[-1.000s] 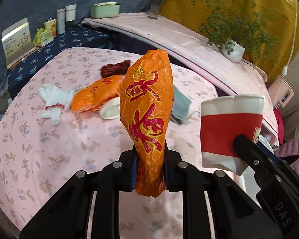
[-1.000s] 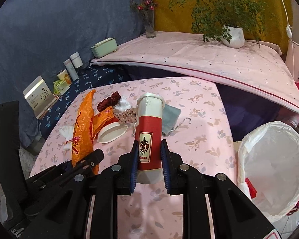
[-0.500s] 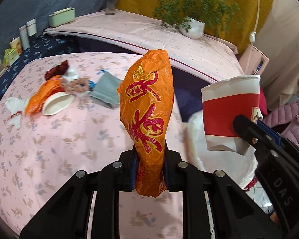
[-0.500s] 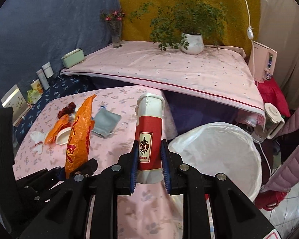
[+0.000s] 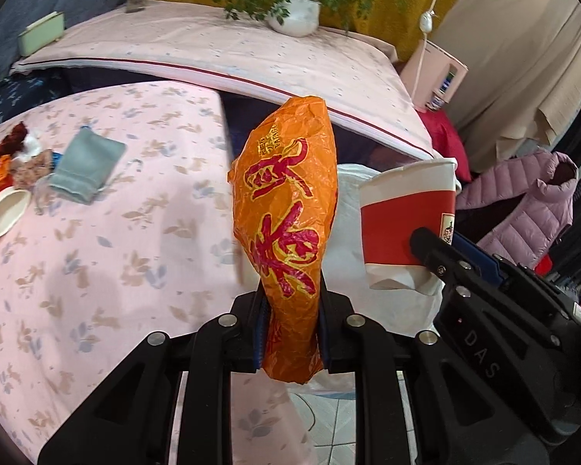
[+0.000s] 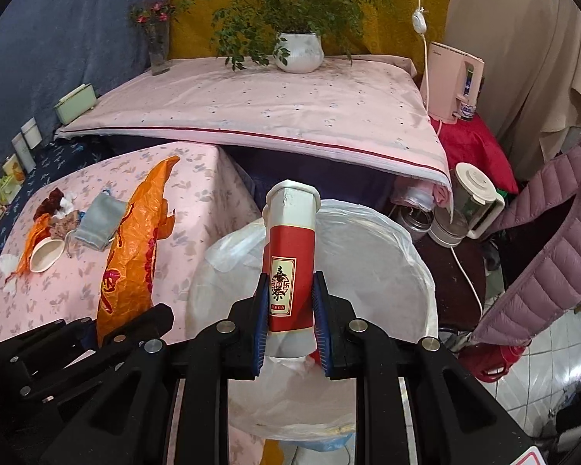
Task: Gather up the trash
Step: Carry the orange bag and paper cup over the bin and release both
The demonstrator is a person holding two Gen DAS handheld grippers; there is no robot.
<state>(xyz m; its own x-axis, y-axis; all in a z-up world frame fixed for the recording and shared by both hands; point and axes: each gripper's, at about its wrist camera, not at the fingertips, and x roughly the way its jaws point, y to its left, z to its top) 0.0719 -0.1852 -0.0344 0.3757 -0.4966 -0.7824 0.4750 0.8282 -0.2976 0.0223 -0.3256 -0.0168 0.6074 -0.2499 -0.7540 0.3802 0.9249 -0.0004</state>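
Gripping an orange wrapper (image 5: 286, 228) with red characters, the left gripper (image 5: 290, 329) has its jaws pressed narrow on the wrapper's lower end, so the wrapper stands up in front of the camera; the right gripper (image 6: 290, 325) holds a red and white paper cup (image 6: 290, 267) upright, jaws closed narrow on its lower half; in the left wrist view the same cup (image 5: 406, 224) shows at the right, beside the wrapper; from the right wrist, the cup stands in front of the mouth of a bin lined with a white plastic bag (image 6: 387, 271), which sits just off the corner of the pink flowered surface (image 6: 197, 209); on that surface, well apart from both grippers, lie a grey pouch (image 5: 87, 166), a white bowl (image 5: 4, 215), a second orange wrapper (image 6: 33, 240) and some dark red and white scraps (image 6: 56, 201); behind, a potted plant (image 6: 298, 52) stands on a raised pink-covered ledge (image 6: 290, 104); a pink quilted jacket (image 6: 554, 263) hangs at the right.
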